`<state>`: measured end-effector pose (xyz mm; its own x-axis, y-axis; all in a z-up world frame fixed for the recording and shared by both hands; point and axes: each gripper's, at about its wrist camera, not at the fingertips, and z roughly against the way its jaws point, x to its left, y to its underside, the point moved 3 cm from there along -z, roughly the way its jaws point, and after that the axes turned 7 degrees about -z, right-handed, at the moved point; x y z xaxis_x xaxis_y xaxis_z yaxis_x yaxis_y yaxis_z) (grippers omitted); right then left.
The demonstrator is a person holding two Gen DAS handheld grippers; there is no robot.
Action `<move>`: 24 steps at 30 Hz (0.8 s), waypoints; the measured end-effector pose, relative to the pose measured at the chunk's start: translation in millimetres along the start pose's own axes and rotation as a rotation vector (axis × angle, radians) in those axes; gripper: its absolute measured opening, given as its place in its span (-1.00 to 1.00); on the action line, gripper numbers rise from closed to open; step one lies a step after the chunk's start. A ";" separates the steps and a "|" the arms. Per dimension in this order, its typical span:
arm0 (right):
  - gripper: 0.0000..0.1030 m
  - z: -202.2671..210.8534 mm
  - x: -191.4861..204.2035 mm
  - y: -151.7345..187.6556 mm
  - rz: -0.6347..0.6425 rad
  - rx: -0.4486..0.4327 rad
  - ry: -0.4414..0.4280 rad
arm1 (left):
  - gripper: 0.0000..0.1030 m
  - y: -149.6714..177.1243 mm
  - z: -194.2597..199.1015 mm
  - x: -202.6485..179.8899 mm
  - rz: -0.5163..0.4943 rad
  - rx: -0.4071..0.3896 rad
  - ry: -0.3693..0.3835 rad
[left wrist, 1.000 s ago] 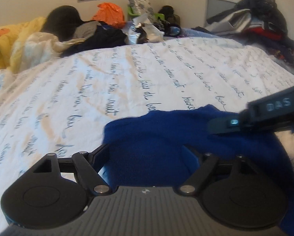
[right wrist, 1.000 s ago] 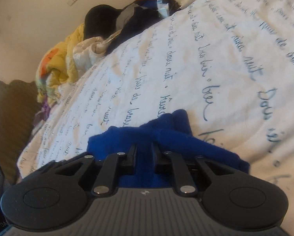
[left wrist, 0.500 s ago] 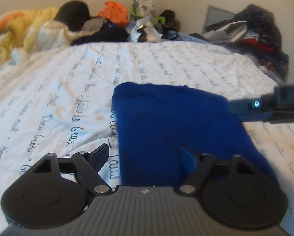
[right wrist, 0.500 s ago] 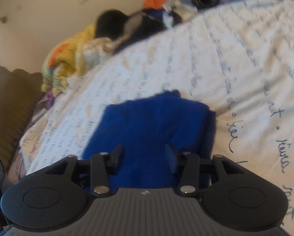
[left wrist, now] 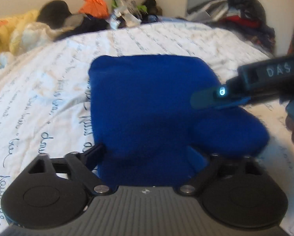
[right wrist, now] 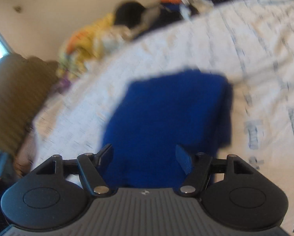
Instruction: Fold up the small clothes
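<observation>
While both sets of jaws are opening, we should draw straight back so no pad drags the fold loose. The blue garment [left wrist: 147,106] lies folded on the white bedspread [left wrist: 48,90], its near edge between the spread fingers of the left gripper [left wrist: 149,155]. The right gripper [right wrist: 145,157] likewise straddles its near edge, with neither pair pinching the fabric, as far as we can tell.

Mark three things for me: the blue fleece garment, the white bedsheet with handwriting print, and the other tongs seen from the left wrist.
Blue fleece garment [left wrist: 147,102]: left wrist view, middle of folded top.
White bedsheet with handwriting print [left wrist: 48,102]: left wrist view, bare part left of garment.
Right tongs [left wrist: 204,99]: left wrist view, finger end.
</observation>
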<state>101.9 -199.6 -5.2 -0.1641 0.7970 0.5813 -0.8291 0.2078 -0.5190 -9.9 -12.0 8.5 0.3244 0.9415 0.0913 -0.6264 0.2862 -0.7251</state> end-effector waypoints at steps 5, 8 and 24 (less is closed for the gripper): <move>0.31 32.6 14.7 9.7 -0.009 -0.056 0.004 | 0.70 3.7 14.3 10.8 0.067 0.035 0.011; 0.32 51.3 25.0 19.3 0.016 -0.087 -0.017 | 0.71 8.7 16.0 10.3 0.084 0.034 0.001; 0.35 38.2 9.3 46.6 -0.048 -0.012 -0.043 | 0.76 14.8 25.9 7.0 0.104 0.033 -0.055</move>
<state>41.4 -204.1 0.0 -0.1471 0.7610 0.6319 -0.8301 0.2525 -0.4972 -35.2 3.4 16.1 0.2175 0.9745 0.0546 -0.6778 0.1911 -0.7100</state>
